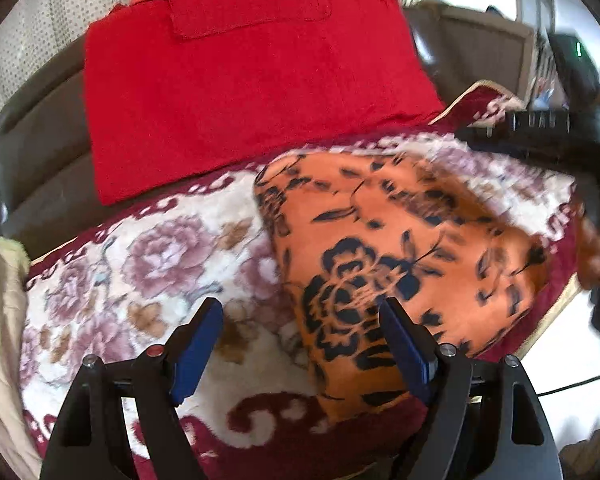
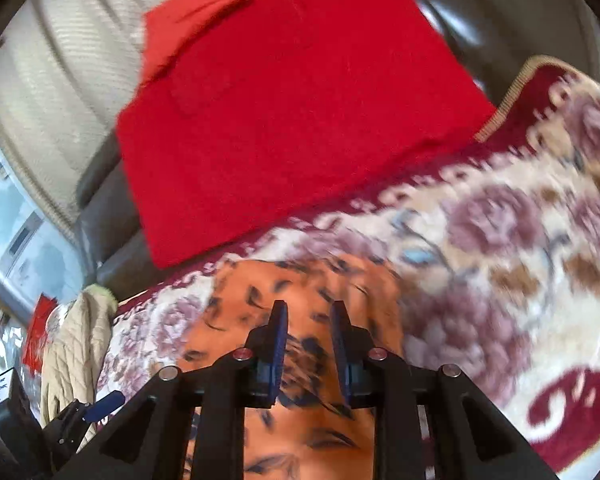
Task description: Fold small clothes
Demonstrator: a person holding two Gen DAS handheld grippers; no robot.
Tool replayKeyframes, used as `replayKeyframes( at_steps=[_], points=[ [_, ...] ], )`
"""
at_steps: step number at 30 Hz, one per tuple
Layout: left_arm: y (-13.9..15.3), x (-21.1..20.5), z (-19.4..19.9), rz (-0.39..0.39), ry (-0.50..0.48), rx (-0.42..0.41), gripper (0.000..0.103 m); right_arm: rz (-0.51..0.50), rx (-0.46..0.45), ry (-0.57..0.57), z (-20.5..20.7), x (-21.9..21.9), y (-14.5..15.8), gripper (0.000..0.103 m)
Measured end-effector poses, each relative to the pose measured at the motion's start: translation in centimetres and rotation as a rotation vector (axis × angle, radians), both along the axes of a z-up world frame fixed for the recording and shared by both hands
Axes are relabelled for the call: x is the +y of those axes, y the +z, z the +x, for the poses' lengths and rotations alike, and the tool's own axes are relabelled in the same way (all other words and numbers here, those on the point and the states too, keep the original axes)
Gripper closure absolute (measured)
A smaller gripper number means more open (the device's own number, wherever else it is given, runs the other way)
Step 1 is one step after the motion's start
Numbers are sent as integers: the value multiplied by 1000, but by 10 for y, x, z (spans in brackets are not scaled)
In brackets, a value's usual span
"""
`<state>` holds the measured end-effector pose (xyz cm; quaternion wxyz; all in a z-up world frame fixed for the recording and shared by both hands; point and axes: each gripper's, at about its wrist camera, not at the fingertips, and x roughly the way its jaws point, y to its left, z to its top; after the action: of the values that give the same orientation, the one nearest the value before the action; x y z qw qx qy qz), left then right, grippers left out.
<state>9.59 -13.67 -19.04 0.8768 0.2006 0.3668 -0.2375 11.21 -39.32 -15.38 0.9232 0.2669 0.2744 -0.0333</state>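
Now: two cloths lie on a soft blanket, and two tongs hang over them.
Left tongs (image 1: 300,312): spread wide, with nothing between the blue pads (image 1: 198,344). They point down at the near end of the orange cloth.
Right tongs (image 2: 308,308): only a small gap shows between the pads. They are right over the orange cloth. No cloth is squeezed between them, but the picture is blurry.
Orange cloth (image 1: 400,248): this is the small cloth to fold. It is orange with black flowers. It lies flat on the blanket, in front of the red cloth. One pad of the left tongs is over its edge and the other pad is over the blanket beside it.
Red cloth (image 1: 252,92): plain red and folded into a neat, flat shape. It lies behind the orange cloth. Its near edge rests on the blanket and the rest is on the brown seat.
Lighter red cloth (image 2: 192,16): it peeks out from under the far end of the red cloth.
Blanket (image 1: 140,264): fluffy and white, with purple flowers and a dark red border.
Brown seat (image 1: 48,148): dark and shiny, under the blanket and the red cloth.
Hand (image 1: 592,256): it shows at the right edge of the left view, holding the black handle of the right tongs.
Tan quilted cloth (image 2: 76,340): it hangs just beside the blanket's edge.
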Motion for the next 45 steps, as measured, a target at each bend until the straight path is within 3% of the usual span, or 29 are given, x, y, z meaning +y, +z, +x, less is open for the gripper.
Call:
replayKeyframes(
  at_steps=[3,6,9,12,16,21,25,29,31,37,45],
  points=[
    [-18,2,11,21,28,60,21,-18,26,46,23,6,3,78],
    [-25,2,15,13,39,68,14,40,115,70,60,1,-17,78],
    [-29,0,19,20,52,77,13,109,318,83,102,-9,-71,79],
    [-30,0,19,24,70,87,12,160,267,71,99,-17,-74,80],
    [-29,1,15,35,78,76,12,84,242,57,71,-6,-53,77],
    [-28,1,13,39,90,77,12,73,161,113,18,14,-26,78],
    [-28,0,11,45,92,68,12,11,162,146,-17,35,-16,78],
    [-28,0,11,44,91,70,12,-23,239,166,-26,50,-36,78],
    [-30,-1,10,49,85,80,12,-47,326,167,-18,54,-64,77],
    [-31,1,12,45,92,78,12,-97,337,157,-15,60,-71,77],
    [-31,1,9,51,108,68,12,-65,309,161,-17,55,-75,77]
  ],
)
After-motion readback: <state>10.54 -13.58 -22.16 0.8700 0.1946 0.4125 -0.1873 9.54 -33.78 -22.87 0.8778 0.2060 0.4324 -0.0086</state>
